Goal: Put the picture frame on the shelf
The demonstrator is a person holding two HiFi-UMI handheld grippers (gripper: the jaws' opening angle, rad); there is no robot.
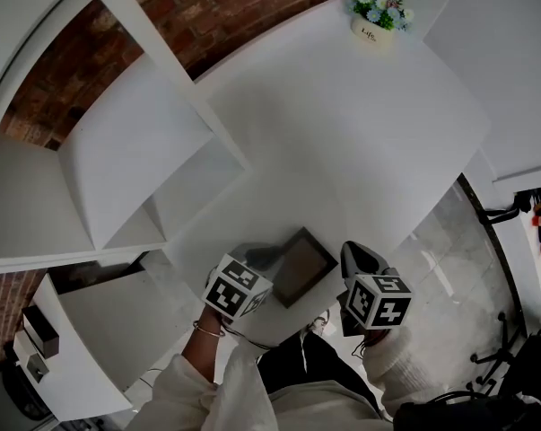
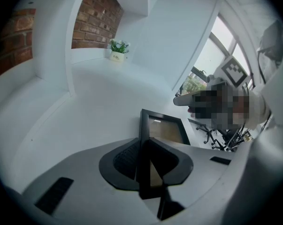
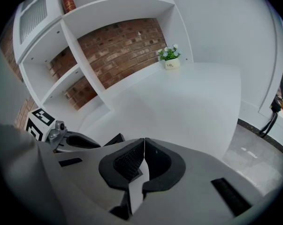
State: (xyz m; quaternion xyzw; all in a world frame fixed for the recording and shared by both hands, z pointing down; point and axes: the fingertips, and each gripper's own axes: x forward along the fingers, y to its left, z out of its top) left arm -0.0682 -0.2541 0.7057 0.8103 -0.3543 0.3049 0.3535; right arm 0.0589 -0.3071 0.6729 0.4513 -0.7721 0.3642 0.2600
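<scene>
1. Grasping is the step in hand: the left hand-held gripper (image 2: pixel 144 146) has its jaws closed around one side rail of the picture frame (image 2: pixel 165 128), which lies at the near edge of the white surface (image 1: pixel 360 151), close to the person
2. Dark pads against a dark rail make the contact hard to read, but the pads appear to press on the rail from both sides
3. The right hand-held gripper (image 3: pixel 143 142) hovers just beside the frame, its jaws pressed together with nothing between them
4. The shelf (image 1: pixel 135 151) stands to the left against the brick wall, its compartments well apart from the frame; a small flower pot (image 1: pixel 375 25) sits at the far end of the surface, out of the way
5. Next, as I judge it, the move calls for a firm pinch, a lift clear of the surface, and a carry leftward into a compartment, keeping the frame from swinging about its single held edge
</scene>
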